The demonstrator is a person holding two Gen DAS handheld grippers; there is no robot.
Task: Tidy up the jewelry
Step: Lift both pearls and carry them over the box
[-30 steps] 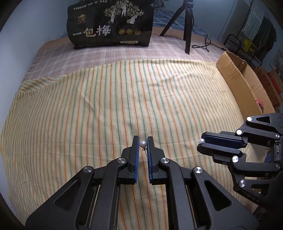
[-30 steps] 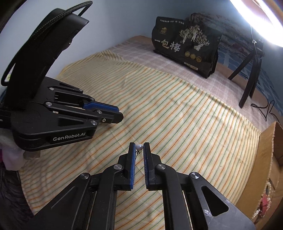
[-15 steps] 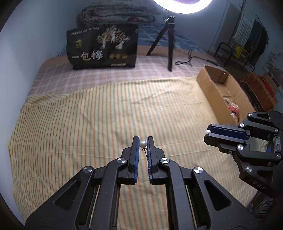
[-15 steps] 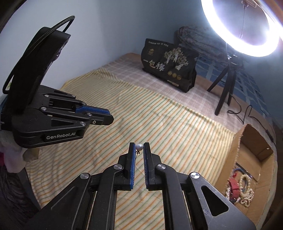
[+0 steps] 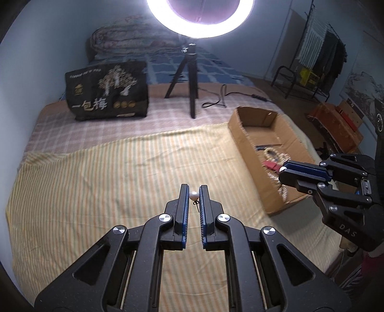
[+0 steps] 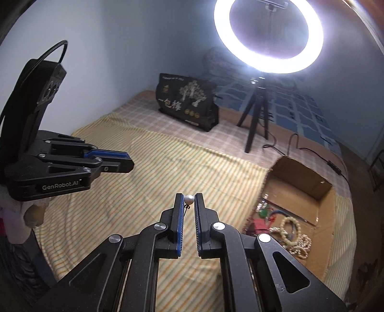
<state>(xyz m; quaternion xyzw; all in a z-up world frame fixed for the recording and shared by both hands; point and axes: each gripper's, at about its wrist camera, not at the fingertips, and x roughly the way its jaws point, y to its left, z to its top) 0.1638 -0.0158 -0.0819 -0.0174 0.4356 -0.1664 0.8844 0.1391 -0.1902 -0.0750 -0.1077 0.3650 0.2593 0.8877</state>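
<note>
My left gripper (image 5: 194, 189) is shut on a pearl earring (image 5: 194, 196), held above the striped cloth (image 5: 120, 172). My right gripper (image 6: 189, 198) is shut on a second pearl earring (image 6: 189, 199). In the left wrist view the right gripper (image 5: 283, 174) hangs over the near end of the cardboard box (image 5: 244, 134). The box (image 6: 302, 177) holds pearl bracelets (image 6: 291, 228) and other jewelry. In the right wrist view the left gripper (image 6: 129, 164) is raised at the left.
A black printed bag (image 5: 108, 96) stands at the back of the bed. A ring light (image 5: 199, 16) on a black tripod (image 5: 189, 76) stands behind the cloth, with a cable (image 5: 220, 98) beside it. Boxes and a clothes rack are on the right.
Both grippers have lifted and tilted up with their earrings. The box, ring light and room have come into view. The right gripper now hangs over the box's near end.
</note>
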